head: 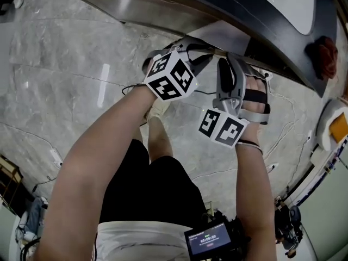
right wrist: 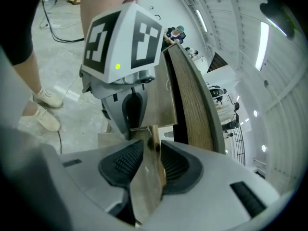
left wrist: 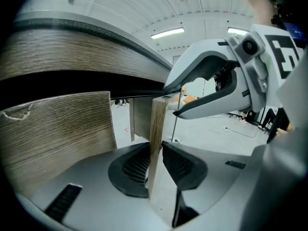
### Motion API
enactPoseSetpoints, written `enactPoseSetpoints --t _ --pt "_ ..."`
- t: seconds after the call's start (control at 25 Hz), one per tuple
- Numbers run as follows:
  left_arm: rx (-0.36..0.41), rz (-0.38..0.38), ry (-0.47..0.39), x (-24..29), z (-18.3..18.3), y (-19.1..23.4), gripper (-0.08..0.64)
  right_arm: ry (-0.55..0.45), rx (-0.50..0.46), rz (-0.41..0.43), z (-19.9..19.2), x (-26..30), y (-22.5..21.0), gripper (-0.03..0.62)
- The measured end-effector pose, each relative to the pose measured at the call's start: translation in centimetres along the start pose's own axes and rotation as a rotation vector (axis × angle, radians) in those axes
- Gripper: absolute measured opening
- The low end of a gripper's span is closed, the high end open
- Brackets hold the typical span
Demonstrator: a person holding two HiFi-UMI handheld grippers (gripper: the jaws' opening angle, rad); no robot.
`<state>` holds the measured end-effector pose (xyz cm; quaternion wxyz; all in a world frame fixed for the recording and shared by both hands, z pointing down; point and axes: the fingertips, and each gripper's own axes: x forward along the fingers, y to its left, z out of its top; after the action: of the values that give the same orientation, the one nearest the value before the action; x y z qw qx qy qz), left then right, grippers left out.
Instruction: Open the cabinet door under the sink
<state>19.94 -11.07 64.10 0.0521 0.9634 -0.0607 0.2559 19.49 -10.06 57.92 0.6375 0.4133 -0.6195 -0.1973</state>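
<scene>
The cabinet door (head: 220, 34) juts out from under the dark curved sink counter (head: 179, 1), pale and seen from above. Its thin wood-grain edge (left wrist: 158, 121) stands between the pads of my left gripper (left wrist: 156, 153), which press on both faces. My right gripper (right wrist: 149, 155) clamps the same door edge (right wrist: 153, 136) just beside it, with the left gripper's marker cube (right wrist: 120, 37) right ahead. In the head view the left gripper (head: 196, 52) and right gripper (head: 231, 61) sit side by side at the door. The right gripper's white body (left wrist: 216, 88) crosses the left gripper view.
A neighbouring wood-grain cabinet front (left wrist: 57, 129) stands to the left under the counter's wood band (left wrist: 72, 52). Cables (head: 283, 135) trail over the marble floor (head: 65, 80). The person's legs and shoe (head: 157, 107) are below the grippers. Equipment (head: 334, 126) lines the right edge.
</scene>
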Motion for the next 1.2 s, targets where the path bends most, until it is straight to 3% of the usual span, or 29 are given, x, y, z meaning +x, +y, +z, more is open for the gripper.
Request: enactPoseSetpoints --t 0.2,0.36,0.52,0.72,1.0,1.2 --pt "-0.002 -0.013 0.022 -0.3 -0.3 -1.1 0.086 -0.019 0.049 -0.033 0.3 -2.4 -0.1 0.123" --pt "-0.013 -0.030 0.032 -0.8 -0.7 -2.5 0.084 -0.040 0.186 -0.031 -0.2 -4.9 -0.5 0.121" --pt "-0.009 -0.049 0.044 -1.3 -0.9 -4.3 0.078 -0.070 0.250 -0.066 -1.1 -7.4 -0.7 0.069" --pt "-0.018 -0.049 0.040 -1.5 -1.2 -5.7 0.077 -0.042 0.339 -0.088 -2.5 -9.4 -0.3 0.049" --pt "-0.059 -0.066 0.038 -1.0 -1.2 -7.7 0.077 0.012 0.649 -0.043 -5.5 -11.8 1.1 0.034" --pt "-0.009 -0.101 0.079 -2.0 -1.8 -8.1 0.074 0.015 0.838 -0.030 -5.5 -13.2 3.7 0.029"
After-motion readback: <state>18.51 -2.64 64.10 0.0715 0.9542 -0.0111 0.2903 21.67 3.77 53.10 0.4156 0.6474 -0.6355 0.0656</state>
